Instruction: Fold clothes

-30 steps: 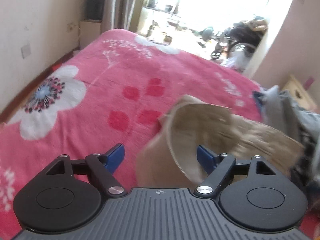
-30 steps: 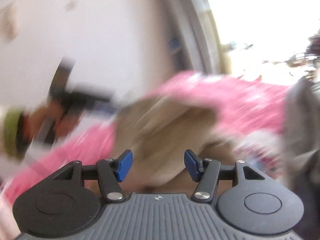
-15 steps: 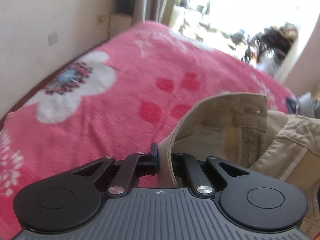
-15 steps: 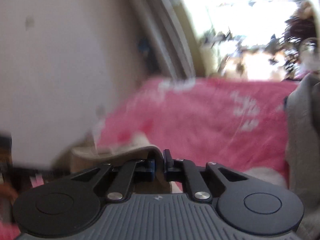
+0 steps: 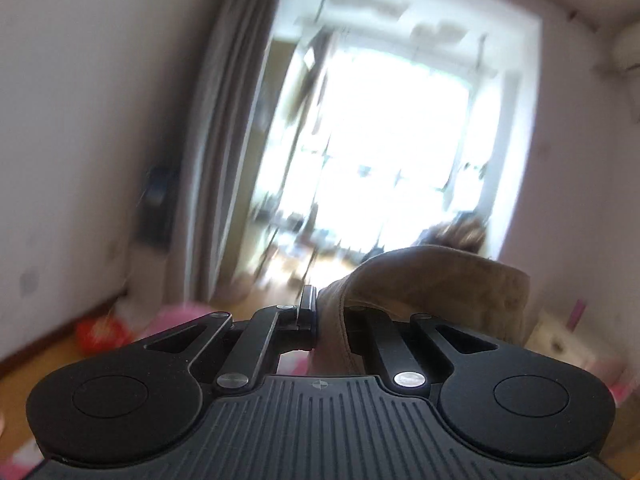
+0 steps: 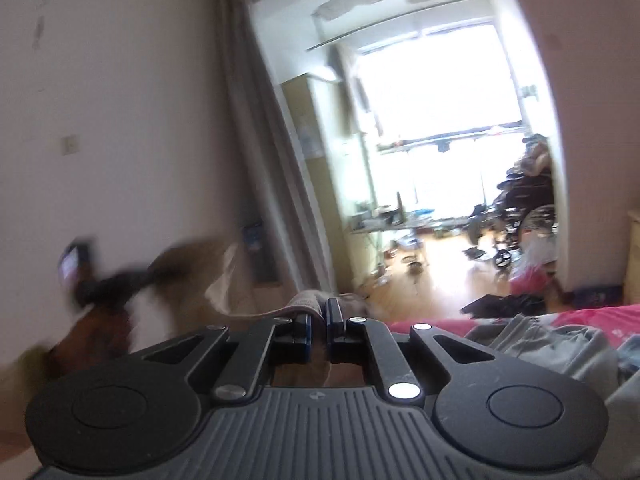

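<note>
Left gripper (image 5: 316, 312) clenched on tan trousers (image 5: 440, 280), cloth arching over its right side. Right gripper (image 6: 318, 320) clenched on same trousers, held above bed (image 6: 592, 316) edge.

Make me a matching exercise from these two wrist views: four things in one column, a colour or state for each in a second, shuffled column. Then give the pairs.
Things:
1. left gripper
2. khaki trousers
3. bedspread
4. grey garment

States:
A. pink, under a heap of clothes
B. crumpled on the bed
C. shut on fabric
D. pinched at two spots, one in each gripper

Pairs: 1-C, 2-D, 3-A, 4-B
</note>
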